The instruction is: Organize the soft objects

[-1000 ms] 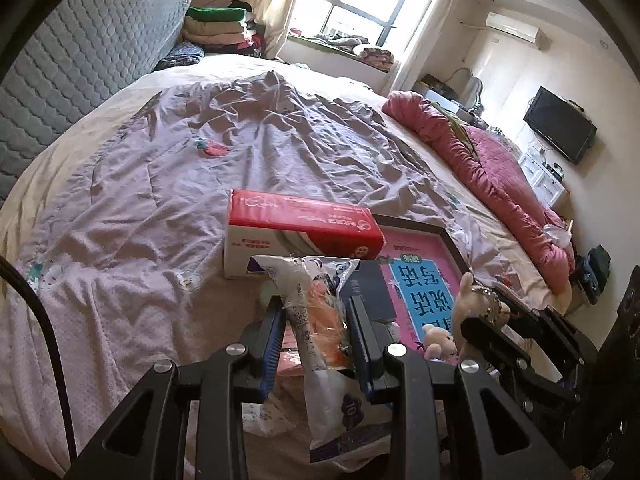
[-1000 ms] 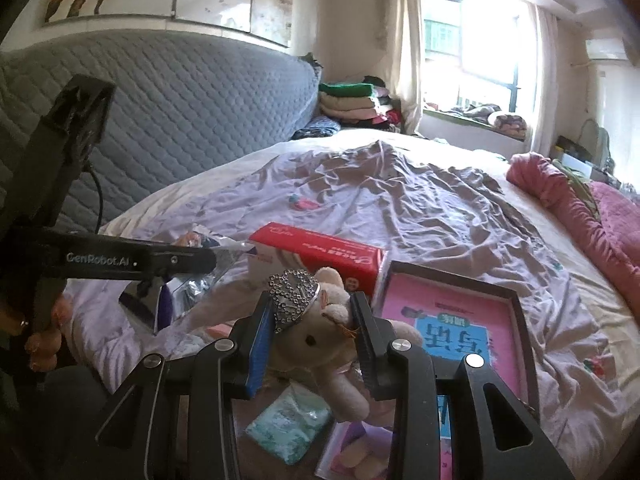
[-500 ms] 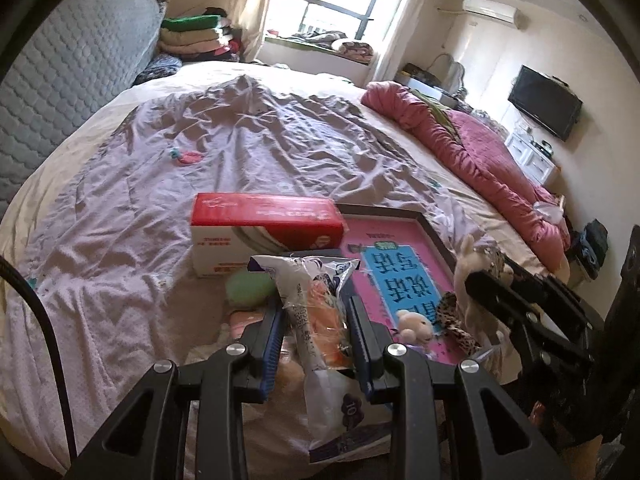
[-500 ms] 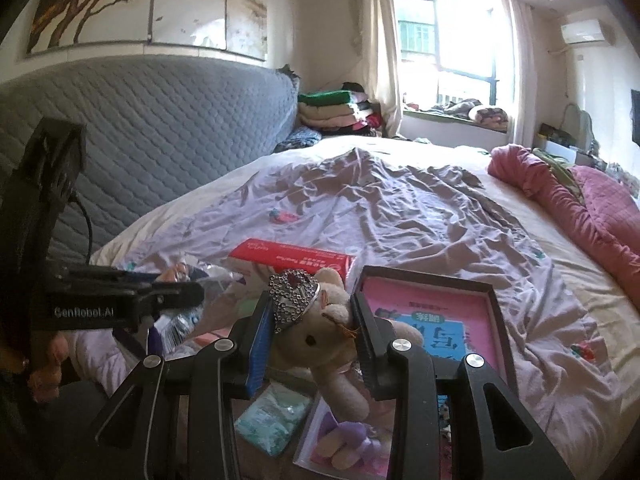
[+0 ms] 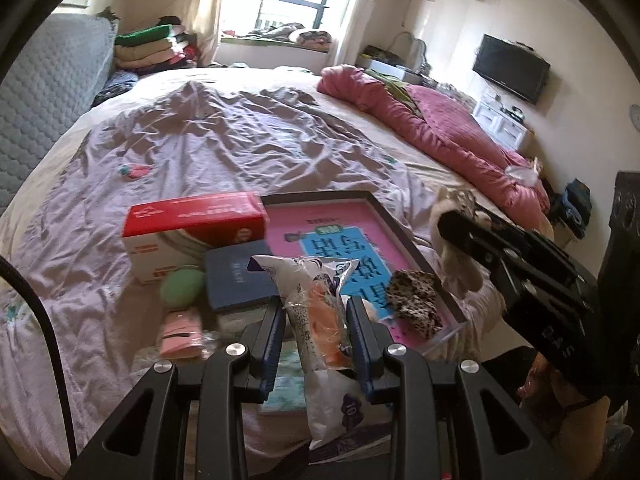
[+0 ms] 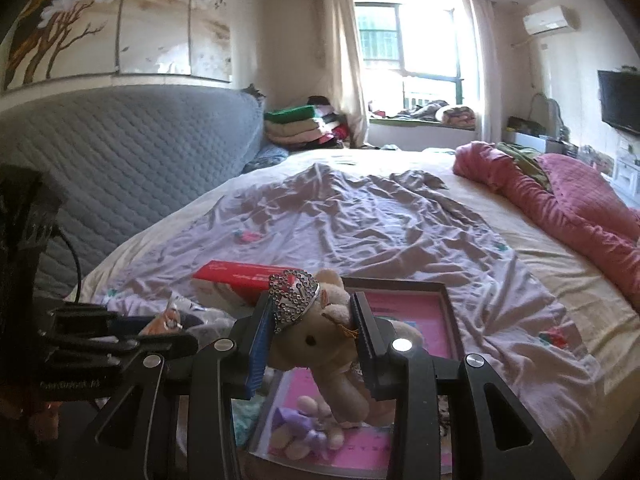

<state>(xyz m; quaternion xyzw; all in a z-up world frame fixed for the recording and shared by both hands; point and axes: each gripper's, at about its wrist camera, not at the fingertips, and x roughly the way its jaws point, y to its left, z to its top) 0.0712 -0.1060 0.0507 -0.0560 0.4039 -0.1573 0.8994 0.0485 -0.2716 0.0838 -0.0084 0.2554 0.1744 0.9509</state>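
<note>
My left gripper [image 5: 316,322] pinches a clear plastic snack bag [image 5: 320,320], held above the bed's lilac sheet [image 5: 240,140]. My right gripper [image 6: 310,336] clamps a beige plush bear [image 6: 320,340] wearing a rhinestone crown [image 6: 294,294], raised over the pink-lined box lid [image 6: 400,308] beside a red carton [image 5: 192,226].

A lived-in bedroom in someone's home. A wide bed [image 6: 360,216] fills most of it, spread with a rumpled lilac sheet [image 5: 224,136] and a bunched pink quilt [image 5: 440,132], backed by a grey quilted headboard [image 6: 132,148]. Folded blankets [image 6: 300,124] are stacked in the corner by a curtained window [image 6: 404,40]. A television [image 5: 510,67] hangs on one wall, an air conditioner [image 6: 550,20] high up, and a blossom-tree mural [image 6: 100,24] above the headboard.
</note>
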